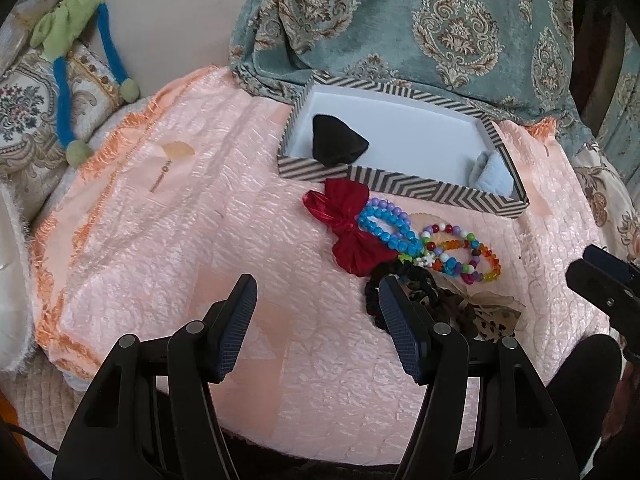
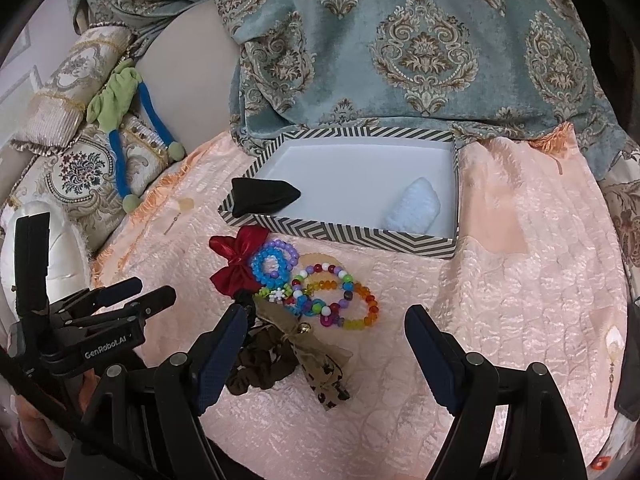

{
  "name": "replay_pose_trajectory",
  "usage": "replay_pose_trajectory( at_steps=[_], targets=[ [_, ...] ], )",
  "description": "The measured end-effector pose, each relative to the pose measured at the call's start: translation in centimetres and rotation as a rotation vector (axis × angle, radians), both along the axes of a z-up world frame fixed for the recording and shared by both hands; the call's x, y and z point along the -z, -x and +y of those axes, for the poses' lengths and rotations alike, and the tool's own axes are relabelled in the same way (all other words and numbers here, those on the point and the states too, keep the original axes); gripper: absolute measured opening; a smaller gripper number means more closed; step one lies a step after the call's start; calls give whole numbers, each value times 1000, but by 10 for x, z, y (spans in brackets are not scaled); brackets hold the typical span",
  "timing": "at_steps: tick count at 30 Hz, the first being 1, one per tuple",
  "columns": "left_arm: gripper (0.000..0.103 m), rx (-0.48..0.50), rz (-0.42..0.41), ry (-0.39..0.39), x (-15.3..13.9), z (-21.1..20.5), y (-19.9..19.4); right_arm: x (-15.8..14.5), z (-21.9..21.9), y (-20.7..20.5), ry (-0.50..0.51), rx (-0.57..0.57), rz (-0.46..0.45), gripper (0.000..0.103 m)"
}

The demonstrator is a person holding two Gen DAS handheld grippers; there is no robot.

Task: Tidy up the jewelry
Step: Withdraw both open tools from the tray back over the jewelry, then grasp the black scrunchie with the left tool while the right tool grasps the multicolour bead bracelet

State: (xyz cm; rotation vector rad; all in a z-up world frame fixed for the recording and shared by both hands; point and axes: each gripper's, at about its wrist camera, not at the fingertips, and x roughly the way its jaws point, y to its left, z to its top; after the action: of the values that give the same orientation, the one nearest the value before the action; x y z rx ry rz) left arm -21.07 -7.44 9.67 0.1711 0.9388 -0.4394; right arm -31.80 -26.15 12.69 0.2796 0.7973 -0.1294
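Left wrist view: the left hand-held gripper (image 1: 318,300) is spread wide with nothing pinched, hovering over bare pink quilt (image 1: 168,240), so there's lots of free room ahead and to its left. The jewelry pile (image 1: 404,240) sits just ahead-right, its black scrunchie (image 1: 374,292) right by the right fingertip. Beyond that is the striped box (image 1: 394,186), holding a black pouch (image 1: 336,142) and a pale blue cloth (image 1: 490,174).

Right wrist view: the right hand-held gripper (image 2: 326,322) is spread too, empty. The beaded bracelets (image 2: 320,286) lie just ahead between the fingers, the box behind them, and open quilt off to the right.
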Motion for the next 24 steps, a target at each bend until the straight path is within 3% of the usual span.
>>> replay_pose_trajectory(
  at_steps=[8, 13, 24],
  targets=[
    [64, 48, 129, 81, 20, -2, -13, 16, -12, -19, 8, -27, 24, 79],
    [64, 78, 156, 59, 31, -14, -15, 31, -15, -38, 34, -74, 71, 59],
    [64, 75, 208, 11, 60, -28, -31, 61, -20, -87, 85, -156, 143, 45]
  ],
)
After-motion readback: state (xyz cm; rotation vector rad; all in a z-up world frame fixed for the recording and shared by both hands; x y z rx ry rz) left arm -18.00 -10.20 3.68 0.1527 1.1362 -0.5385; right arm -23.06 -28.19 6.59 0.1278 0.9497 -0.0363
